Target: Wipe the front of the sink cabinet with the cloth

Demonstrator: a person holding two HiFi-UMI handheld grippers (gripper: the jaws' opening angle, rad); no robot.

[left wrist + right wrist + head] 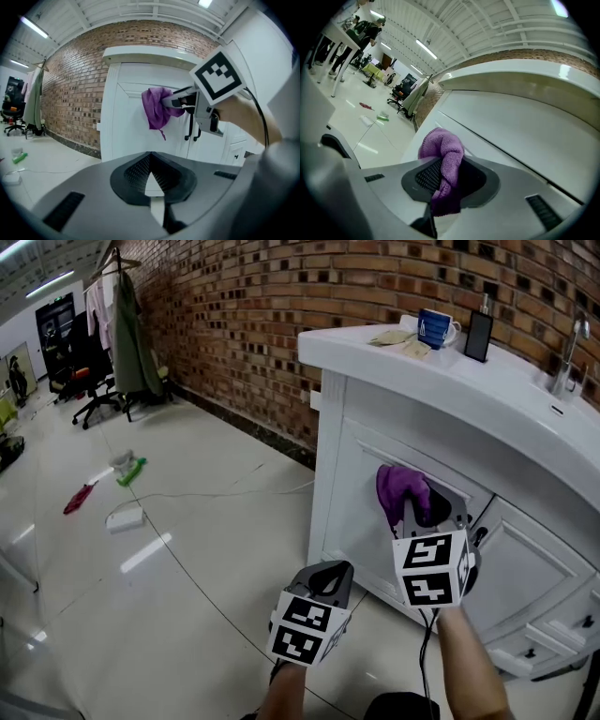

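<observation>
Cloth pinched between right gripper jaws, bunched against sink cabinet door; left gripper closed, empty, apart.

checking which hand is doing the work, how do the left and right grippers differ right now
The right gripper is shut on the purple cloth; the left gripper is shut on nothing. The right gripper is higher, up at the cabinet; the left gripper hangs lower, back from it, over the floor. Both face the cabinet.
</observation>
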